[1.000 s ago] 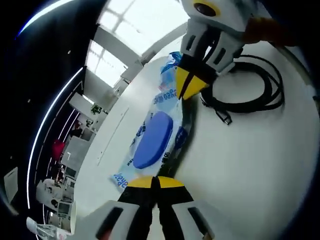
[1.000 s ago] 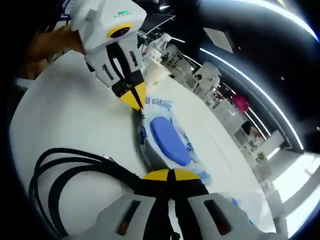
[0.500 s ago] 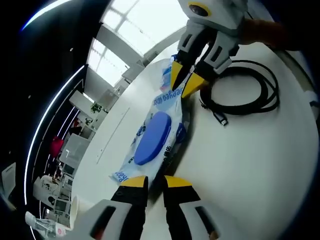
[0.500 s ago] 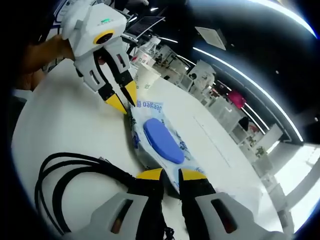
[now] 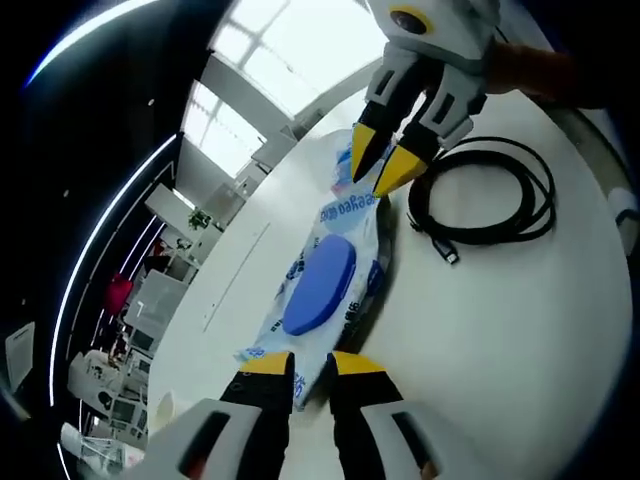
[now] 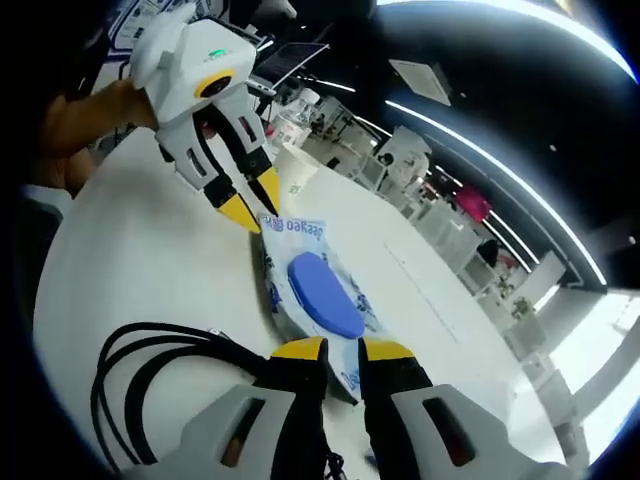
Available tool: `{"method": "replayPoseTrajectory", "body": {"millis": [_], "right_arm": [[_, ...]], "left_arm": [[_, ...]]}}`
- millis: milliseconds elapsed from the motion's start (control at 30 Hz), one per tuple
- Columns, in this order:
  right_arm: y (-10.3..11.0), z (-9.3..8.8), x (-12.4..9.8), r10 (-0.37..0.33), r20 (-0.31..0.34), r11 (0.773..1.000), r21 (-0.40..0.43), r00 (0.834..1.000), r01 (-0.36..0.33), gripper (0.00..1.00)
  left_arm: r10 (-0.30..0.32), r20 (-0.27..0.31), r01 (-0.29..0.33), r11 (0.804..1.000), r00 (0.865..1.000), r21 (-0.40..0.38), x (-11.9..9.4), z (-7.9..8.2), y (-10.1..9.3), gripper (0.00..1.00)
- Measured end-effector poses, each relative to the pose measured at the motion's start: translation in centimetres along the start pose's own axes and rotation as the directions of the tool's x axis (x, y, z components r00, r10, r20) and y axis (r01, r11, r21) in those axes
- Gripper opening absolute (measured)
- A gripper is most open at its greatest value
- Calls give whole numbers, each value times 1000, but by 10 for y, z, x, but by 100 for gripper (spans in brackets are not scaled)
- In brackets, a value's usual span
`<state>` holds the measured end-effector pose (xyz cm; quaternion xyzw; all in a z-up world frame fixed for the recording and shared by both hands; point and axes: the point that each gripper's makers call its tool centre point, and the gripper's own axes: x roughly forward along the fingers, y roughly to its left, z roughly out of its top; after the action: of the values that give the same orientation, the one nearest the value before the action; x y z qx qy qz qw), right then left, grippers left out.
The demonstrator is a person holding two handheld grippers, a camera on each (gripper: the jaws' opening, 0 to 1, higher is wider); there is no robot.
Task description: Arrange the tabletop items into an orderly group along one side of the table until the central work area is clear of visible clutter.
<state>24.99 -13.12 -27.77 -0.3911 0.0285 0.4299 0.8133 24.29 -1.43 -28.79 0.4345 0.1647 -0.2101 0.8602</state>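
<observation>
A flat wet-wipes pack with a blue oval lid (image 5: 322,285) is seen lying on the white table (image 5: 520,330) between the left gripper (image 5: 298,364) and right gripper (image 6: 345,349) — both slightly parted, nothing pinched — with a coiled black cable (image 5: 490,200) beside it.

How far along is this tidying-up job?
Early, it seems. The wipes pack lies flat on the white table beside the coiled black cable. Both the left gripper and right gripper sit open at the pack's ends, holding nothing. Grouping remains.
</observation>
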Motion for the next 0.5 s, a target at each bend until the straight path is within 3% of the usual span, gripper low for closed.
{"method": "replayPoseTrajectory", "body": {"millis": [233, 500], "right_arm": [[-2, 6, -3, -4, 7, 1000, 2, 1000, 4, 13], [-20, 6, -2, -28, 20, 999, 19, 999, 28, 20]], "left_arm": [[16, 14, -16, 1000, 1000, 1, -7, 5, 6, 13], [23, 52, -22, 1000, 998, -16, -12, 17, 9, 20]]}}
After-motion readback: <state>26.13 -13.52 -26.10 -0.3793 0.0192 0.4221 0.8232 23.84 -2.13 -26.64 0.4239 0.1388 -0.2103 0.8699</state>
